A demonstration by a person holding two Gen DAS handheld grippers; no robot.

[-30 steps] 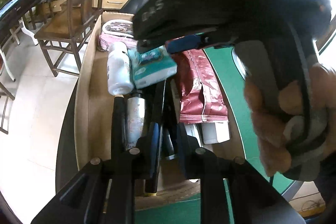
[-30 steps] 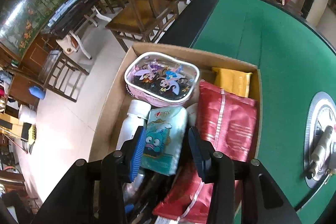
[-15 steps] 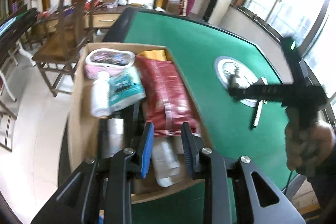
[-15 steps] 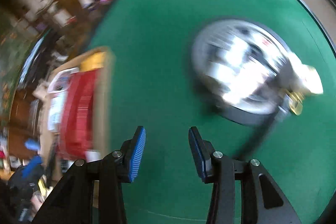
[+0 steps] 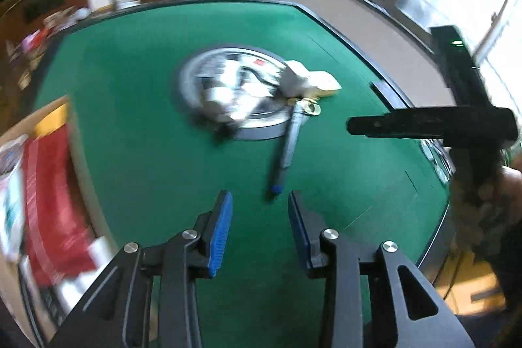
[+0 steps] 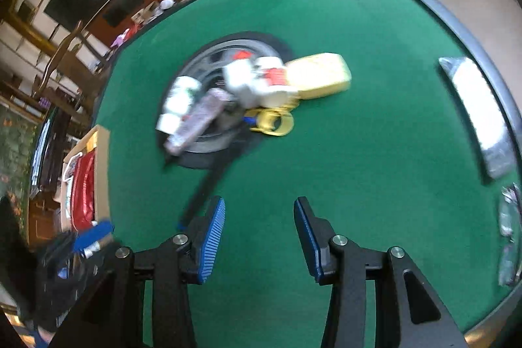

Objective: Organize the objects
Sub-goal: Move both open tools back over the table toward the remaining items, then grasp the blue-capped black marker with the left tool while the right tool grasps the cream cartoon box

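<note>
The left gripper (image 5: 260, 217) hangs with jaws apart and empty just short of the pen (image 5: 288, 145), which lies on the green table (image 5: 137, 152) pointing back to the cluttered centre disc (image 5: 235, 97). The right gripper (image 6: 259, 237) is likewise spread, holding nothing. The step looks like fetching the next item — probably lowering astride the pen. Felt around is bare; the cardboard box (image 5: 76, 145) waits left.
</note>
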